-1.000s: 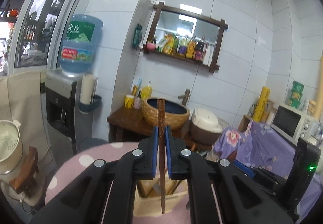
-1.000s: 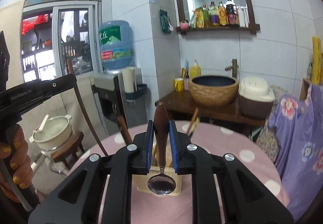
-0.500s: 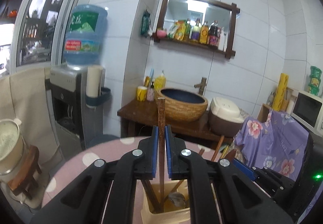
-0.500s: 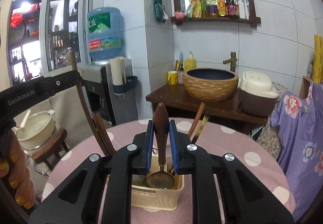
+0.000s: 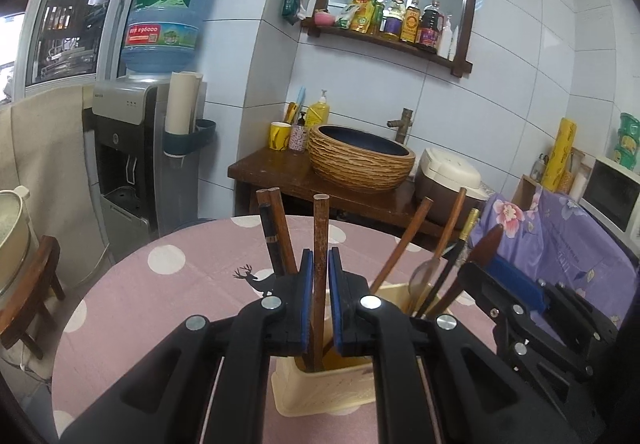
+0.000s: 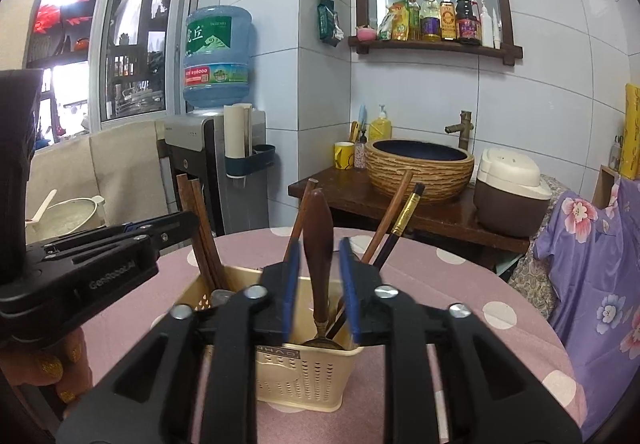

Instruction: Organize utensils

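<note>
A wooden chopstick [image 5: 321,244] and a spoon [image 6: 318,244] are being released into the holder [image 6: 308,376] on the tabletop [image 6: 460,284]; left tongs [image 5: 320,276] barely parted, right tongs [image 6: 318,276] opening clear; nothing else is seen waiting

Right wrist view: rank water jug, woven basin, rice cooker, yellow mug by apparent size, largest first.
1. Woven basin and water jug: look alike in area, no clear order between them.
2. Rice cooker, a little smaller.
3. Yellow mug, far the smallest.
All stand behind the table, at differing depths, so true sizes stay unsure.
</note>
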Tool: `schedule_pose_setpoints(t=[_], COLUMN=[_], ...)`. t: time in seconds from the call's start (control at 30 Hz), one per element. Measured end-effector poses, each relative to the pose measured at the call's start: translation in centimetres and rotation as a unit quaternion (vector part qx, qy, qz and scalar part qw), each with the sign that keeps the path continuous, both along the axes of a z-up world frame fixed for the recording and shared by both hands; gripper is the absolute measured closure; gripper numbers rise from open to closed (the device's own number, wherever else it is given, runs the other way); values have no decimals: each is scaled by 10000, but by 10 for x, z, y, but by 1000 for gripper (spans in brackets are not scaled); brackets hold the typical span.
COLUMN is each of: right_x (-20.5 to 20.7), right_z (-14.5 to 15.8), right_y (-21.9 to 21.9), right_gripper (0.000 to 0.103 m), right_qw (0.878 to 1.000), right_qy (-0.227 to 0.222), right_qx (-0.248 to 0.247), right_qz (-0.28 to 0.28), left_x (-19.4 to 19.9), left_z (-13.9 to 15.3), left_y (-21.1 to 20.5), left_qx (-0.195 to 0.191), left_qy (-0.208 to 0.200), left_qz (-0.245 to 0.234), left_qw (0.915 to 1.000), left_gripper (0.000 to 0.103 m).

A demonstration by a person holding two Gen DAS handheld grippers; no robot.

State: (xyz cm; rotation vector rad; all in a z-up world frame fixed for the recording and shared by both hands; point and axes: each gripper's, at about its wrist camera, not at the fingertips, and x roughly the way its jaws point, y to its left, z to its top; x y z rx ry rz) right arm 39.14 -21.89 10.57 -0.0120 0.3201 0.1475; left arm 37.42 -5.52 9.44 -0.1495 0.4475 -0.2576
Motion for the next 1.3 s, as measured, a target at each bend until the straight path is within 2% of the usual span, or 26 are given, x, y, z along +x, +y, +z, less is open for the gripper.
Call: schedule_pose_setpoints(t=[0.03,0.07,0.13,0.17,0.2,0.27,0.3,0.37,0.4,0.5,0.73,0.93,1.13,1.3], right_x=[-4,-8,-17,-20,-26,-39,-47,-62,-72,-105,-209,-290,-346,-374], right_z=[1,1,2,2,2,1,0,-4,-7,-19,-66,-99,-101,-95], right_y=[-2,-3,-5,-5,-6,-10,-13,-21,-24,-30,-17,1,10,7], right_gripper=[54,46,45,42,35,30,26,17,13,5,6,6,6,6], right_qw=[10000,9999,9999,9998,9998,9997,9997,9994,9992,9988,9989,9991,9982,9982], right_qy=[-50,-92,-158,-172,-188,-234,-227,-151,-92,42,47,40,-323,-492], right_qx=[30,51,26,-1,-38,-38,12,144,230,344,252,53,-122,79], right_qz=[-8,0,-8,-22,-39,-76,-116,-261,-321,-347,-385,-411,-488,-331], left_x=[-5,-11,-24,-30,-38,-57,-66,-88,-98,-133,-214,-284,-329,-341], left_z=[1,2,2,3,3,4,3,1,-1,-12,-48,-69,-76,-76], left_y=[2,4,13,16,19,24,27,32,35,44,54,43,39,48], left_qx=[22,4,-175,-227,-216,-116,-81,33,99,198,282,546,452,312], left_qy=[-39,-72,-142,-172,-209,-333,-405,-584,-668,-834,-827,-973,-1274,-1392], left_qz=[20,42,68,69,77,161,218,241,261,278,588,502,427,650], left_qw=[10000,10000,9997,9996,9995,9992,9989,9980,9974,9959,9944,9925,9899,9876], left_gripper=[78,61,50,46,44,29,25,9,6,5,5,5,5,5])
